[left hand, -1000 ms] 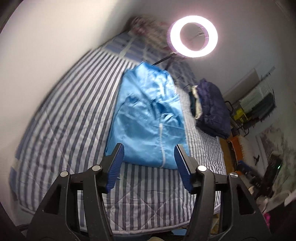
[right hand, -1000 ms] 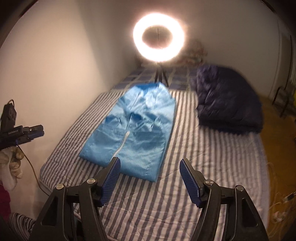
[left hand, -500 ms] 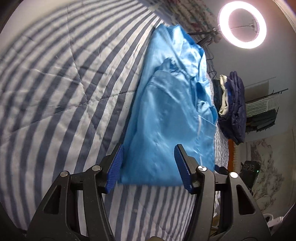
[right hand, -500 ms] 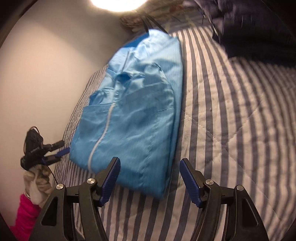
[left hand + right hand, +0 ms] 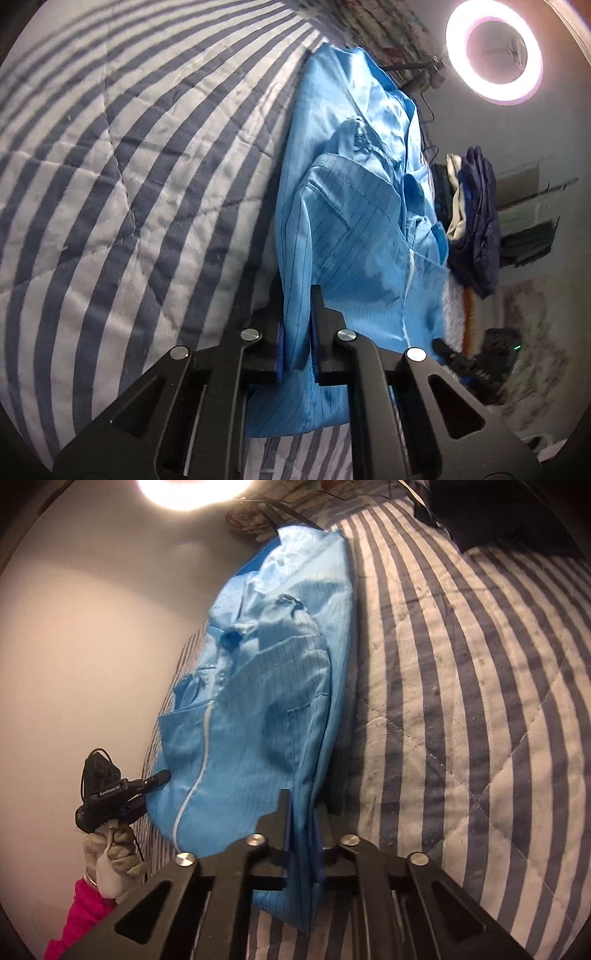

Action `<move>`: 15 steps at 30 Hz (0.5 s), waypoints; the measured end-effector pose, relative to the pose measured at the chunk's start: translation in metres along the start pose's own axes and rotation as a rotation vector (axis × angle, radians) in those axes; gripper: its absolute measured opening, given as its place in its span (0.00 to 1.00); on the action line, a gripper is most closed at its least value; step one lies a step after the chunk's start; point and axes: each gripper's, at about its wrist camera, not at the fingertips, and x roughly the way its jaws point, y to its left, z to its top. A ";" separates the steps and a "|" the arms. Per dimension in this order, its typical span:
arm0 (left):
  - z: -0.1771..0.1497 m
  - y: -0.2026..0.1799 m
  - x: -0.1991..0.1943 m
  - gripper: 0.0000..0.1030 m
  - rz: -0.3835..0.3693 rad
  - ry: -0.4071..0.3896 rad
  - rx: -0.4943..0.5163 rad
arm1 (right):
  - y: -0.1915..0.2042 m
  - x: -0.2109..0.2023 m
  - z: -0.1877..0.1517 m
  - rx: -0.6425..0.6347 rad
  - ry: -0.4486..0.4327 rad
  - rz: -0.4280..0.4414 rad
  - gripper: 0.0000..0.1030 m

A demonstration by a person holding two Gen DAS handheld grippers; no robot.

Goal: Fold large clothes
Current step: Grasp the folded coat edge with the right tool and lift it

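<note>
Left gripper point(image 5: 297, 332): pinching the near left edge of the garment.
Garment: blue zip-front coat point(image 5: 354, 236) lying lengthwise on the striped quilt point(image 5: 110, 184).
Background: ring light point(image 5: 494, 55) glowing; navy jacket point(image 5: 476, 221) lying beside the coat.

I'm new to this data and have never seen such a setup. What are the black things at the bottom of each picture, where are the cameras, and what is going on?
There is no robot here. A person holds a two-finger claw in each hand, and each carries a fisheye camera looking along its fingers. One picture is from the left claw, the other from the right claw. On the striped bed cover lies a light blue zip-up garment. Both claws are shut on its near edge, one at each corner. The right view also shows the person's gloved hand holding the left tool. A ring light and dark clothes sit beyond.
</note>
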 end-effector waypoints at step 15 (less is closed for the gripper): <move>-0.094 0.001 -0.040 0.06 0.090 0.028 0.141 | 0.030 -0.062 -0.089 -0.155 0.125 -0.045 0.01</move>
